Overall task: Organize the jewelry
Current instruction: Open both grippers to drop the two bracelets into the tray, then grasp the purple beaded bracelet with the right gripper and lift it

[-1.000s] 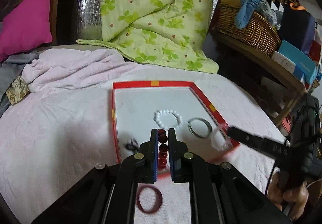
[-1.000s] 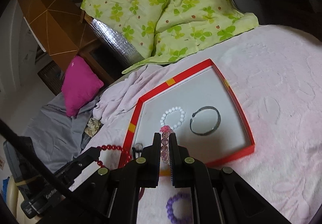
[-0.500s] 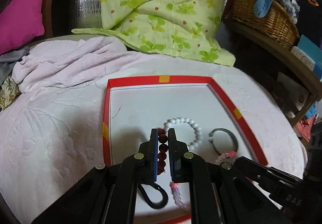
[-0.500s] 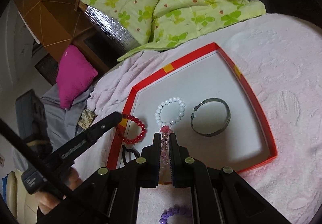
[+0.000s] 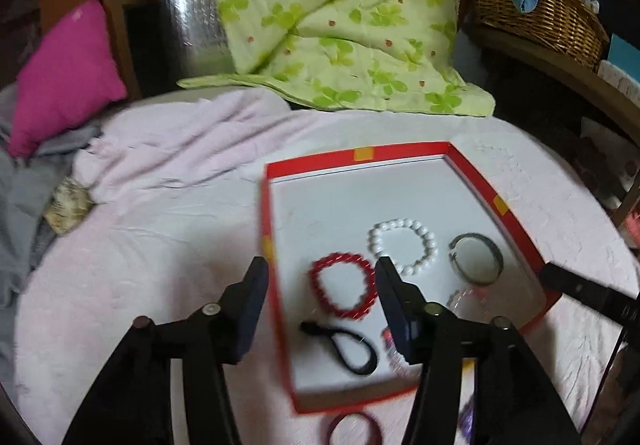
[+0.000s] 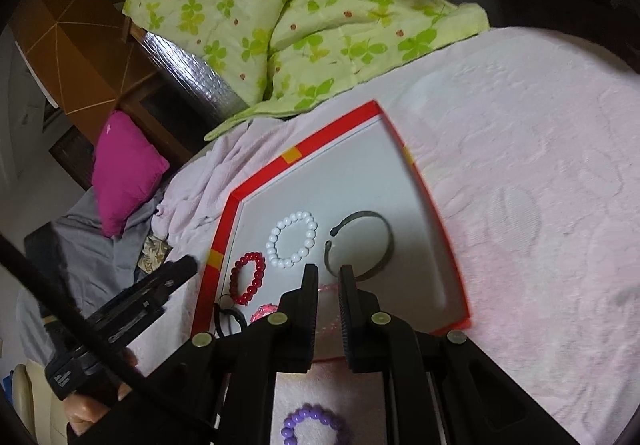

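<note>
My left gripper [image 5: 320, 273] hangs over the near left part of the red-rimmed tray [image 5: 360, 155], its jaws opening wide with nothing between them. The red bead bracelet [image 5: 342, 287] lies on the tray floor just beyond the tips. My right gripper [image 6: 328, 273] has its jaws opening by a small gap. The pink bracelet [image 6: 264, 311] lies on the tray under its tips, not pressed by the pads. Also in the tray are a white bead bracelet [image 5: 402, 245], a metal bangle [image 5: 476, 257] and a black hair tie [image 5: 344, 345].
A purple bead bracelet [image 6: 308, 425] and a dark red ring [image 5: 354, 429] lie on the pink bedspread in front of the tray. A green quilt [image 5: 340, 25] is heaped behind, a pink pillow [image 5: 64, 73] at the left, a wicker basket [image 5: 536, 17] at the right.
My left gripper has opened and the red bracelet now lies in the tray. The right jaws have parted a little and the pink bracelet rests on the tray. Both grippers came lower over the tray.
</note>
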### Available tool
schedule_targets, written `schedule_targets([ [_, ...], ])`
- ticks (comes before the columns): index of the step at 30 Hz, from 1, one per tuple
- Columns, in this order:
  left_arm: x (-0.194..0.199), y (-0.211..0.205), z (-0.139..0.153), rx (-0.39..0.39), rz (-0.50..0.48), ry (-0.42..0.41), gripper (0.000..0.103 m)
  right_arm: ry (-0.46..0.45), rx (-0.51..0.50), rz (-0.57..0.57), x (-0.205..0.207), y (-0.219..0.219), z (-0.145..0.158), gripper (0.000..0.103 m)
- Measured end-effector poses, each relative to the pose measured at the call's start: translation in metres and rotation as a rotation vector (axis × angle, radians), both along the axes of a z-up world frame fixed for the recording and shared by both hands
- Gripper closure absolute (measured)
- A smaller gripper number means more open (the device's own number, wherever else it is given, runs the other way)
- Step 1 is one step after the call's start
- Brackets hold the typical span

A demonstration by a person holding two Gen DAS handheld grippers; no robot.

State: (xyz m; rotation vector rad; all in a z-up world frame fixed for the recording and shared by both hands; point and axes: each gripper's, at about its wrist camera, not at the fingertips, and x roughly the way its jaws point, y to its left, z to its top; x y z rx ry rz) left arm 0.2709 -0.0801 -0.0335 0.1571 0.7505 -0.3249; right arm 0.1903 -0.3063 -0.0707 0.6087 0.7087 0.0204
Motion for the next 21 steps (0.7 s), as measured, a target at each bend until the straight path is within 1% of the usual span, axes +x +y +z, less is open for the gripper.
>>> schedule_targets([
  [2,-0.012,0.01,0.002,0.027,0.036,-0.002,0.045,0.002,0.004,0.005,-0.007,-0.002,0.005,0.088],
  [3,-0.02,0.016,0.002,0.04,0.056,0.008,0.045,0.003,0.003,0.007,-0.012,-0.002,0.007,0.082],
  [4,-0.026,0.02,0.001,0.047,0.064,0.015,0.045,0.005,0.005,0.009,-0.016,-0.002,0.008,0.073],
  [5,-0.032,0.024,0.001,0.055,0.07,0.019,0.045,0.008,0.009,0.012,-0.021,-0.003,0.009,0.067],
  [6,-0.038,0.027,0.001,0.065,0.08,0.021,0.045,0.007,0.012,0.012,-0.026,-0.003,0.01,0.055],
  [7,-0.045,0.032,0.0,0.075,0.094,0.025,0.044,-0.001,0.009,0.008,-0.031,-0.003,0.012,0.052],
  [11,-0.07,0.047,-0.007,0.079,0.139,0.046,0.043,-0.002,-0.012,0.003,-0.051,0.0,0.016,0.052],
  [16,-0.107,0.058,-0.03,0.11,0.164,0.102,0.042,0.025,-0.038,0.003,-0.076,0.001,0.015,0.052],
  [19,-0.123,0.059,-0.043,0.136,0.15,0.146,0.042,0.064,-0.044,-0.009,-0.088,0.0,0.011,0.052],
  [21,-0.133,0.057,-0.047,0.161,0.133,0.154,0.042,0.1,-0.062,-0.009,-0.1,0.002,0.008,0.052],
])
